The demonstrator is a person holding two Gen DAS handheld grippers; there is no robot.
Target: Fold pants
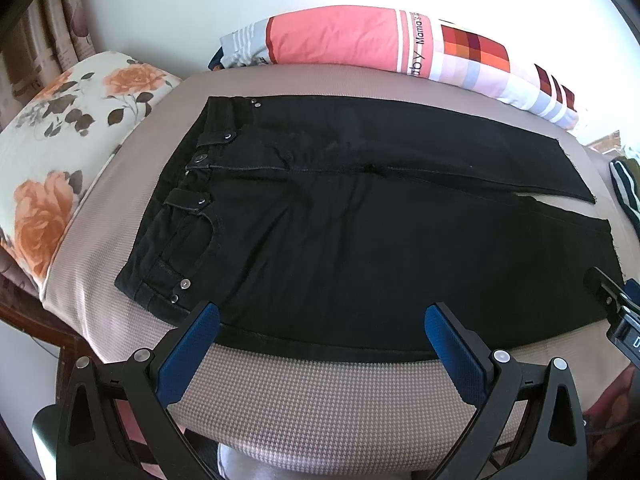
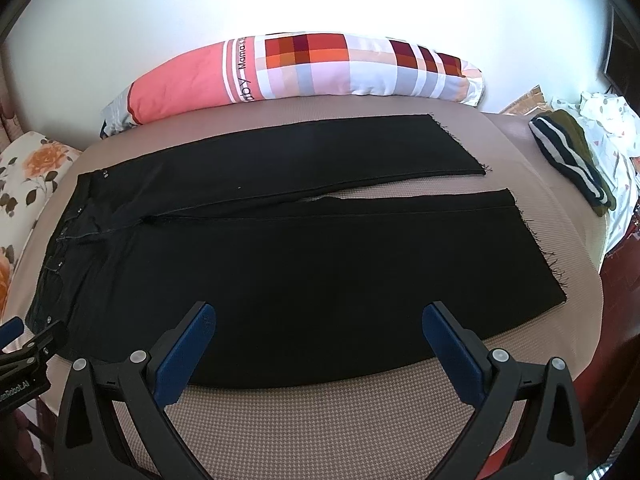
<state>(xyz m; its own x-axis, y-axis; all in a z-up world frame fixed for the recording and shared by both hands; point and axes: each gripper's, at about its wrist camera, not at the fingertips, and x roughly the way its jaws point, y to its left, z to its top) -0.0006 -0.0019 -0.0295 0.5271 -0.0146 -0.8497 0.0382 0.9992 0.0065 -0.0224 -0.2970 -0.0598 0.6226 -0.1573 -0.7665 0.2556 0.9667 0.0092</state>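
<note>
Black pants [image 1: 360, 216] lie flat and spread out on a beige bed cover [image 1: 320, 400], waistband at the left, both legs running right with a small gap between the frayed hems. They also show in the right wrist view [image 2: 304, 264]. My left gripper [image 1: 322, 320] is open and empty, hovering over the near edge of the pants close to the waist end. My right gripper [image 2: 320, 320] is open and empty, hovering over the near edge of the near leg. Each gripper shows at the edge of the other's view.
A long pink and checked pillow [image 2: 304, 68] lies along the far side against the white wall. A floral pillow [image 1: 68, 152] sits at the left. A striped dark garment [image 2: 572, 160] and a white spotted cloth [image 2: 608, 120] lie at the right.
</note>
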